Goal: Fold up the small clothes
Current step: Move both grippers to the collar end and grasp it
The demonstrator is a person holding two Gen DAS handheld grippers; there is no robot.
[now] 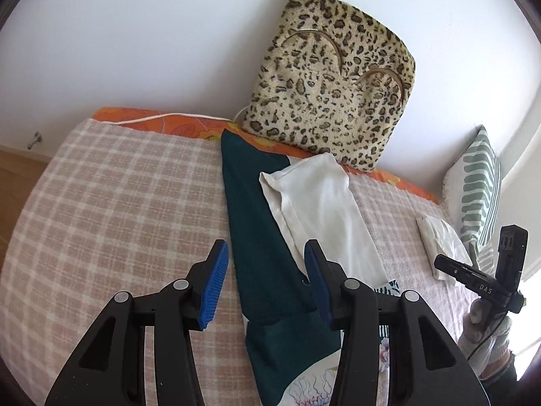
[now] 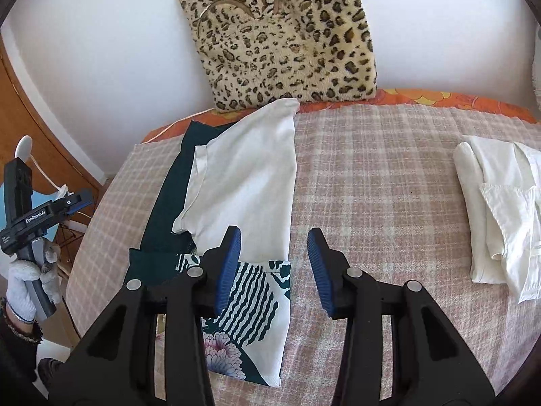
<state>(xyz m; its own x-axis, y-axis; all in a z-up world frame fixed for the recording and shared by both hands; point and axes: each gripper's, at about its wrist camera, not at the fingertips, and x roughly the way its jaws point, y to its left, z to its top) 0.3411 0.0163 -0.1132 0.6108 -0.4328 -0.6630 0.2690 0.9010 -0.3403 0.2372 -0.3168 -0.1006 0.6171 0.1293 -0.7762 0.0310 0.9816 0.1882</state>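
On the bed's pink-and-white checked blanket [image 2: 372, 169], a white printed T-shirt [image 2: 250, 182] lies folded lengthwise over a dark green cloth [image 2: 165, 209]. Both the left gripper [image 1: 267, 270] and right gripper [image 2: 274, 257] hang above it, jaws apart and empty. A leopard-print cushion [image 2: 287, 40] leans on the wall behind; a folded white garment [image 2: 500, 209] lies well apart to the right.

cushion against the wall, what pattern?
Leopard print, tan with dark spots; the cushion shows best in the right wrist view.
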